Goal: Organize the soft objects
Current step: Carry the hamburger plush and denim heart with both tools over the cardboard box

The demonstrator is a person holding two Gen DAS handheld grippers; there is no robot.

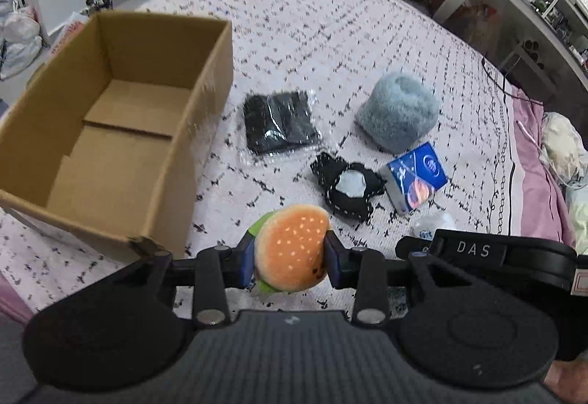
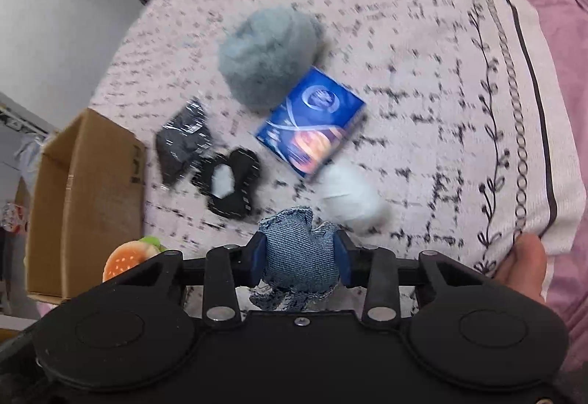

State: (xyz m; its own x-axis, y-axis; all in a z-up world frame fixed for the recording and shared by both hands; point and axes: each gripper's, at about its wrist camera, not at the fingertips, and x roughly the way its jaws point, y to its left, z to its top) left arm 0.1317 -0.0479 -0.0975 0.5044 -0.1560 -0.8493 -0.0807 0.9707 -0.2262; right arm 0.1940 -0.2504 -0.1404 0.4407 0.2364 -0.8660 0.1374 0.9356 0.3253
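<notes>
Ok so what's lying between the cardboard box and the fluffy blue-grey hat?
In the left wrist view, a black item in clear wrap lies on the bedspread between the cardboard box and the fluffy hat.

Box [image 1: 110,132] left of packet [image 1: 280,123]

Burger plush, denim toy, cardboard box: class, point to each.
burger plush [image 1: 292,246], left wrist view, on its bun top.
denim toy [image 2: 299,257], right wrist view, on its middle.
cardboard box [image 1: 211,80], left wrist view, on its right wall.
</notes>
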